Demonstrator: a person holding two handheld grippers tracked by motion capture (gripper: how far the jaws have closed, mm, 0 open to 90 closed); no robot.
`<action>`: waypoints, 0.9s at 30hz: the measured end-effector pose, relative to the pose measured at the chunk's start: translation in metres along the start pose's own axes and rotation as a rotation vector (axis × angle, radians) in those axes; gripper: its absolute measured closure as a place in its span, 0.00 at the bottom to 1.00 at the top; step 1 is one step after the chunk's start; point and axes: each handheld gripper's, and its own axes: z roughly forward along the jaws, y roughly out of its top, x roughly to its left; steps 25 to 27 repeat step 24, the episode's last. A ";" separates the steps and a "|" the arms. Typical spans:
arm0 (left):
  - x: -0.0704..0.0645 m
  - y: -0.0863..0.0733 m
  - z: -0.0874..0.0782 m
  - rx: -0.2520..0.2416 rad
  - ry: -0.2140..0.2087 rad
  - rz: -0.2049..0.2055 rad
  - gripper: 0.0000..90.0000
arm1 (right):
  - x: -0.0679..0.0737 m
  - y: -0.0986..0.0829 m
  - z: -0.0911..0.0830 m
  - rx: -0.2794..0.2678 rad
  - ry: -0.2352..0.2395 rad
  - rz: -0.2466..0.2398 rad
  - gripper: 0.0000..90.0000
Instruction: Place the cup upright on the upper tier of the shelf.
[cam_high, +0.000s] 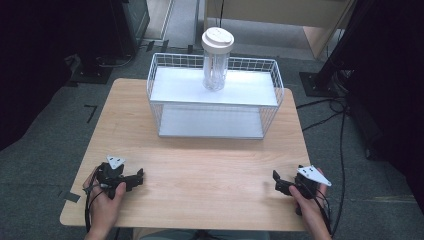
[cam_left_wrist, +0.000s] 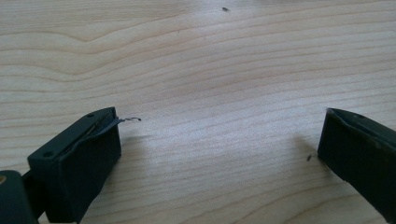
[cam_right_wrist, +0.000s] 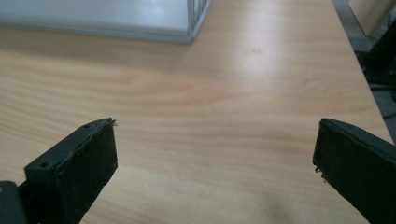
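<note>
1. Seen from the high view, a light wooden table (cam_high: 200, 170) with rounded corners stands on grey carpet, with dark equipment stands and trailing cables on the floor around it.
2. Toward the far side of the table sits a white wire rack (cam_high: 170, 95) with two flat white shelves, one above the other; its lower shelf is bare, and the near corner of the rack shows at the upper left of the right gripper view.
3. On the upper shelf, near its back edge, stands an upright clear canister (cam_high: 216, 67) with a round white lid; pale contents show through its wall, though what they are cannot be told.
4. At the near left of the table, a person's left hand (cam_high: 105, 202) holds the left gripper (cam_high: 139, 176), which lies low over the bare wood well apart from the rack, jaws pointing toward the table's middle.
5. In the left gripper view its two black jaws stand wide apart over plain wood grain, holding nothing; a thin curl of loose material sticks out from the tip of the left-hand jaw.
6. At the near right, the right hand (cam_high: 310, 207) holds the right gripper (cam_high: 275, 180), a grey three-cornered plate on top and cables trailing off the edge.
7. Its jaws are also spread wide over bare wood, gripping nothing.
</note>
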 end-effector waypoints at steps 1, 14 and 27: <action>0.000 0.000 0.000 0.000 0.000 0.000 0.00 | 0.001 -0.002 0.002 0.021 -0.014 -0.011 0.00; 0.000 0.000 0.000 0.000 0.000 -0.001 0.00 | 0.000 -0.012 0.003 0.224 -0.007 -0.062 0.00; 0.000 0.000 0.000 0.000 0.000 0.000 0.00 | 0.000 -0.013 0.002 0.236 0.017 -0.060 0.00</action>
